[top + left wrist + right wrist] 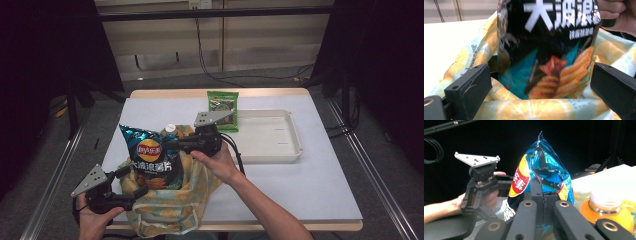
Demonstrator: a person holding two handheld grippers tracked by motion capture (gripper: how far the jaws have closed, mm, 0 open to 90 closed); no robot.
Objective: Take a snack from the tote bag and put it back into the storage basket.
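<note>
At the near left corner of the white table (320, 190), the left gripper (131, 181) sits low in the person's left hand (92, 220), its jaws spread wide and released, one on each side of the lower part of the chip bag (150, 159) without pressing on it; in the left gripper view the two black jaws stand clear of the foil at both edges. Under and around the bag lies the lemon-print cloth bag (167, 210), crumpled at the near edge of the table, its mouth open around the chip bag's base. The chip bag stands upright, its bottom down inside the cloth bag, its top sticking out above the fabric. A little farther in and to the right, the right gripper (172, 145) is clenched on the chip bag's upper right edge, held by the right hand (220, 162); the right gripper view shows its jaws pinched together on the crinkled foil. Just beyond the chip bag, an orange drink bottle (607, 211) with a white cap stands in the cloth bag. Farther right lies a white tray (270, 150), and a green snack packet (223, 102) rests across its far left rim.
</note>
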